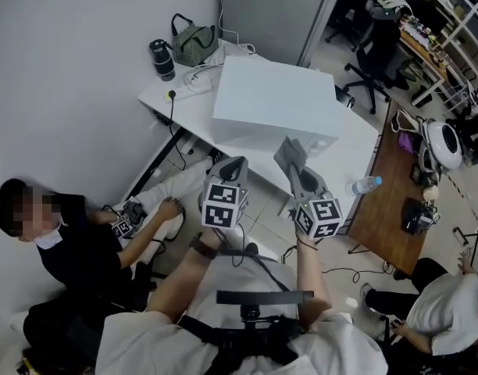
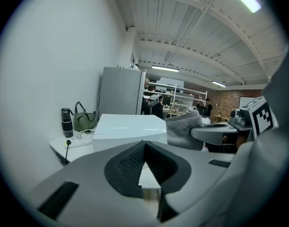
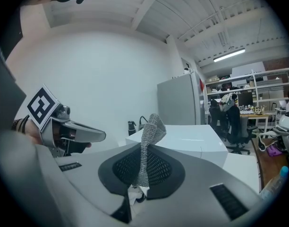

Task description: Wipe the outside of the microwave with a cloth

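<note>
Now — right gripper (image 3: 142,170) fingers pinch grey knit cloth (image 3: 151,131) | left gripper (image 2: 144,161) fingers closed, empty | microwave (image 1: 274,104) white

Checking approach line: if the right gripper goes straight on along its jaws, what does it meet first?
Likely the white box-shaped microwave, dead ahead of the right gripper. The grey cloth clamped in its jaws sticks out, so cloth touches first. Depth unclear.

A plain white wall (image 1: 75,76) runs along the left, with a white table (image 1: 184,114) pushed into the corner on a pale tiled floor (image 1: 264,213). A tall grey cabinet (image 2: 118,91) stands behind it. Off to the right are a brown wooden desk (image 1: 383,198), a black office chair (image 1: 370,73) and open shelving (image 1: 450,22). Tube lights (image 2: 165,68) glow under a white ribbed ceiling (image 2: 182,27)
</note>
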The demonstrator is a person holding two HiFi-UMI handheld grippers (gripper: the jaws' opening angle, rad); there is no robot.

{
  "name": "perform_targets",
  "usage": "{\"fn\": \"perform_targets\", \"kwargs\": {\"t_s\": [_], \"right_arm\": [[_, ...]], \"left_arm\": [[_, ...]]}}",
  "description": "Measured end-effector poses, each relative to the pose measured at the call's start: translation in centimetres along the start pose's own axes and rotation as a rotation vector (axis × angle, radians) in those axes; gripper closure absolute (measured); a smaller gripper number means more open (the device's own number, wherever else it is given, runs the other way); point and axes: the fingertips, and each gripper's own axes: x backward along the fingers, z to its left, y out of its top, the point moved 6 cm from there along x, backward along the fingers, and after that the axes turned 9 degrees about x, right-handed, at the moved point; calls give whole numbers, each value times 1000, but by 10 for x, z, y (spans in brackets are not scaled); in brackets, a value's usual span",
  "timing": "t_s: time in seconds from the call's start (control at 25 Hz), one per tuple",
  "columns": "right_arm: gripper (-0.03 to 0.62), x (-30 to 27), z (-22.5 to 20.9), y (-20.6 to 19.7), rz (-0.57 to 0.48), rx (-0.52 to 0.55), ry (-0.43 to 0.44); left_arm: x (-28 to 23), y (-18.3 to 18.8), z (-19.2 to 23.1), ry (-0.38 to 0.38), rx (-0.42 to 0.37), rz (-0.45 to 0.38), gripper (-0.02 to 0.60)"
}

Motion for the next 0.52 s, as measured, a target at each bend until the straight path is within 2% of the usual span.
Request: {"fn": "perform_targets", "kwargs": {"t_s": [0.52], "right_arm": [[592,1,18,-2,26,26,34]], "left_arm": [[2,-5,-3,-24,33,1,541]]}}
